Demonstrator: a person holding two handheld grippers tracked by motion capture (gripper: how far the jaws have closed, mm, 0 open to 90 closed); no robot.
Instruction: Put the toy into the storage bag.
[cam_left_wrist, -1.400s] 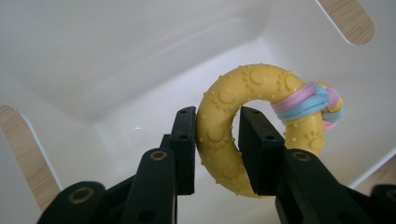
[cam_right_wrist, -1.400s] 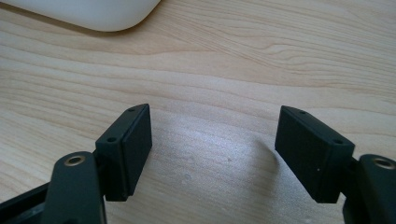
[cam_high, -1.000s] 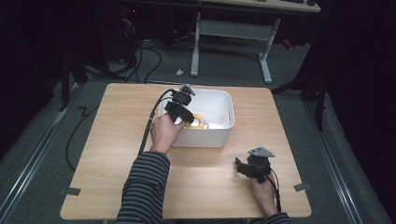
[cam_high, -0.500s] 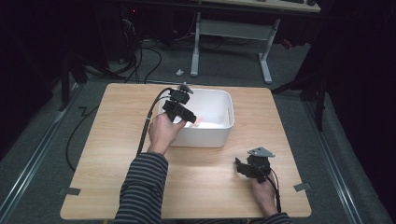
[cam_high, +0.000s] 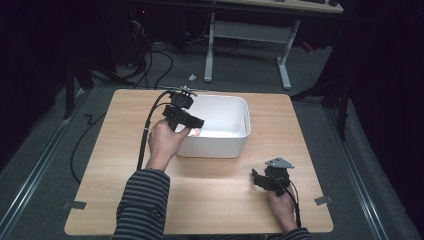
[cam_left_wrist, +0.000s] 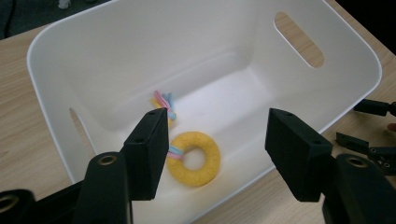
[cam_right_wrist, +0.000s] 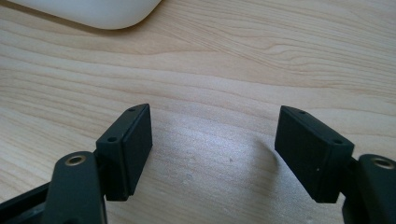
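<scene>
A white bin (cam_high: 220, 135) sits on the wooden table (cam_high: 115, 165), toward its far middle. The left gripper (cam_high: 196, 122) hangs over the bin's near-left rim, held in the left hand (cam_high: 165, 142), a striped sleeve (cam_high: 142, 205) behind it. In the left gripper view its 2 jaws stand wide apart with nothing between them, pointed down into the bin (cam_left_wrist: 116, 51). On the bin floor lies a yellow ring (cam_left_wrist: 195, 158), with a pink and blue cord (cam_left_wrist: 163, 101) tied on and trailing toward the far wall; the ring is near the bin's close wall, below the gap between the jaws and apart from them. 2 slot handles (cam_left_wrist: 299, 39) are cut into the bin's end walls. The right gripper (cam_high: 256, 179) rests low on the table near its near-right corner, held in the right hand (cam_high: 282, 210), well apart from the bin. In the right gripper view its jaws are also wide and empty, over bare wood (cam_right_wrist: 224, 60), with a corner of the bin (cam_right_wrist: 98, 11) at top left.
</scene>
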